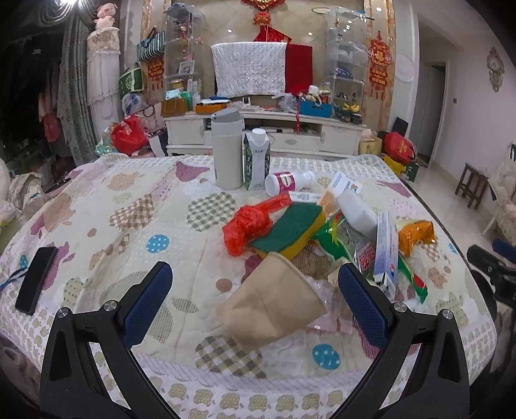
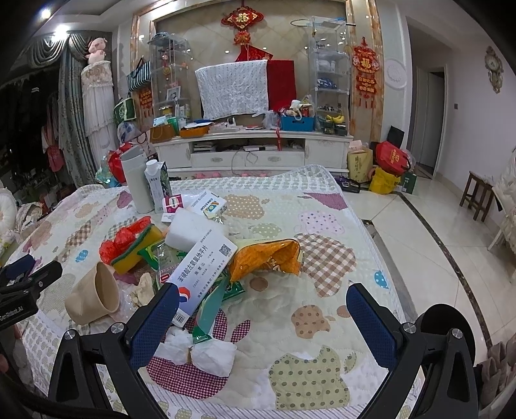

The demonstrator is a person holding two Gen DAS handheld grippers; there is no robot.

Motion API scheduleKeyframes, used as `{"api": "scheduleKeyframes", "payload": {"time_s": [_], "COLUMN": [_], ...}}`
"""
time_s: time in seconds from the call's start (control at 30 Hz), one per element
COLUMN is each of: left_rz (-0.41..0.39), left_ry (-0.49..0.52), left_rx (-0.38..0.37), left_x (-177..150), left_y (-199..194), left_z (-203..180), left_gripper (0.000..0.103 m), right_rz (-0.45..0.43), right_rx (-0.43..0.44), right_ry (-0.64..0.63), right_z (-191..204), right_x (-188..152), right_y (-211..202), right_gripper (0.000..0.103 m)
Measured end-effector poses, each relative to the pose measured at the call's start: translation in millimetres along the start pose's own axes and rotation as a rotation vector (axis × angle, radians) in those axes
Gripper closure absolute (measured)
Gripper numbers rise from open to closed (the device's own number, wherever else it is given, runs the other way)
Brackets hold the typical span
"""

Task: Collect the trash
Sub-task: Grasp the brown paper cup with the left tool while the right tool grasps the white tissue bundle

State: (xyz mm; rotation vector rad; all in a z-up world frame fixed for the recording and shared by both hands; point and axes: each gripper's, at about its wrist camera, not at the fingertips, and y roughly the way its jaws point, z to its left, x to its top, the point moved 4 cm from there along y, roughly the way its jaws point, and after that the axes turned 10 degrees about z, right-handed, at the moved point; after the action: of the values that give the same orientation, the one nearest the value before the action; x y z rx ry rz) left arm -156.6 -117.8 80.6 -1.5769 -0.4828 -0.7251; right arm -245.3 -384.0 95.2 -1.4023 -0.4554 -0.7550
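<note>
The tipped paper cup (image 1: 274, 303) lies on the quilt (image 1: 129, 206) between the wide-open jaws of the left gripper (image 1: 254, 283), mouth pointing away, while the right gripper (image 2: 262, 303), equally wide and empty, stands farther off.

Illumination is artificial indoor light, moderately bright and cool in tone. Recessed ceiling spots glare at the upper left of both views; small lamps reflect on the glossy back wall (image 1: 225, 29). The floor tiles (image 2: 419, 232) show soft sheen. The left margin near the curtains (image 1: 74, 96) is dim. Shadows on the patterned quilt (image 2: 290, 322) are faint and diffuse. Fisheye distortion bends straight edges outward — corners fall to black vignette. Focus is acceptable at centre; the paper cup (image 1: 274, 306) shows slight blur.
</note>
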Motion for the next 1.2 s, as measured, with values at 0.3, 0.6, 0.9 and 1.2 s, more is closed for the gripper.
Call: {"api": "scheduleKeyframes", "payload": {"time_s": [0.3, 0.6, 0.9, 1.2], "left_rz": [0.074, 0.122, 0.174, 0.289], "left_ry": [0.039, 0.137, 0.173, 0.152], "left_rx": [-0.028, -0.087, -0.184, -0.328], "left_x": [-19.0, -27.7, -15.5, -8.0], "left_y": [4.3, 19.7, 50.9, 87.0], "left_z": [19.8, 11.6, 18.1, 20.5], "left_gripper": [0.001, 0.001, 0.001, 0.001], "right_rz": [0.046, 0.138, 0.246, 0.327], "right_rx": [0.029, 0.172, 0.268, 0.336], "right_ry": [0.010, -0.052, -0.114, -0.114], "right_z": [-8.5, 6.0, 26.5, 39.9], "right_x": [-6.6, -20.6, -40.4, -47.8], "right_y": [8.6, 20.0, 49.3, 85.5], "right_gripper": [0.000, 0.002, 0.010, 0.045]}}
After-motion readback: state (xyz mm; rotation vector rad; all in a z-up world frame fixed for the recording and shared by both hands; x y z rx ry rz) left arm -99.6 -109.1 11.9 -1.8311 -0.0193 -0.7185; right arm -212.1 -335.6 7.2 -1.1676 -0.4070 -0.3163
